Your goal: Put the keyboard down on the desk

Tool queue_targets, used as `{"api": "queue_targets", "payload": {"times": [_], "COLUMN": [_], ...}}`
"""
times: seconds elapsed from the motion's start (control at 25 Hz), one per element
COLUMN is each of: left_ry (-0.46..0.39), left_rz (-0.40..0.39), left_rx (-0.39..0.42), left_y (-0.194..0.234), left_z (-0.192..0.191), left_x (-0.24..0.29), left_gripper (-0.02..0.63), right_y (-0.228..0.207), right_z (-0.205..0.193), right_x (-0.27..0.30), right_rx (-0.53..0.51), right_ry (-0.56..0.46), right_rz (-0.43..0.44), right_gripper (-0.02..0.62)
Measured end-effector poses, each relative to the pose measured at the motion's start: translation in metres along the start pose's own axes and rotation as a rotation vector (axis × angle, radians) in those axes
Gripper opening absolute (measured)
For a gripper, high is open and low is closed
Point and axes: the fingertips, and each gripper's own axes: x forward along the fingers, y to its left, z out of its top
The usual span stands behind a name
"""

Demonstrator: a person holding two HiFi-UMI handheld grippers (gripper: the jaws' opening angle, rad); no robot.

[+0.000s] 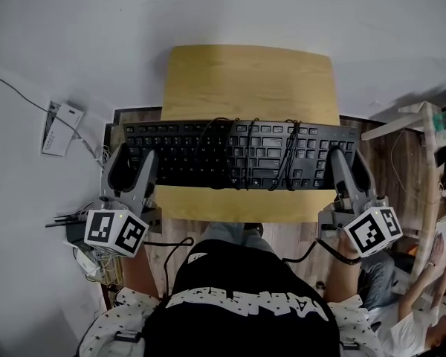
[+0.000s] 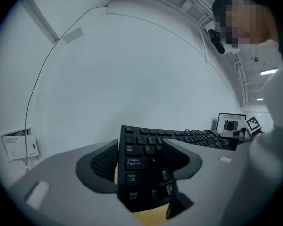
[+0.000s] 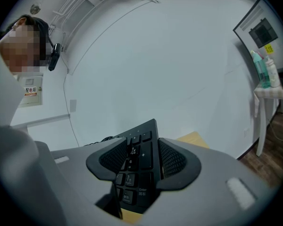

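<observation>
**Keyboard gripped at both ends across the desk**

Head view: the keyboard (image 1: 238, 155) spans the desk (image 1: 245, 73) with its ends overhanging, and the left gripper (image 1: 134, 161) and right gripper (image 1: 344, 162) each clamp one end. Whether it already bears on the wood can't be told; setting it down well calls for level ends and both grips released together. Its cord (image 1: 288, 158), wound round the middle, may stop it sitting flat. Left gripper view: the jaws pinch the Caps Lock end, and a card (image 2: 19, 145) hangs on the wall. Right gripper view: the jaws hold the number-pad end, and a side table (image 3: 269, 91) with bottles stands near.
</observation>
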Motion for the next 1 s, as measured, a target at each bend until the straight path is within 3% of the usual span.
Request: {"api": "queue_targets", "payload": {"times": [0.2,0.64,1.0], "left_ry": [0.012,-0.045,-0.005], "left_rz": [0.003,-0.006,-0.001], "left_rx": [0.019,0.032,0.031], "left_y": [-0.0024,-0.0023,-0.0031], "left_z": [0.0026,0.0026,0.0041], "left_x": [-0.001,-0.0061,-0.0041], "left_gripper": [0.268,0.268,0.268], "right_y": [-0.0037,-0.0008,-0.0041], "right_z": [-0.0023,-0.0002,-0.0031], "right_x": [0.0015,0.0016,0.0039], "right_rx": [0.021,-0.006,0.022], "right_ry": [0.0,-0.022,0.024], "right_rz": [-0.001,0.023,0.003], "right_gripper": [0.224,0.225,0.225]}}
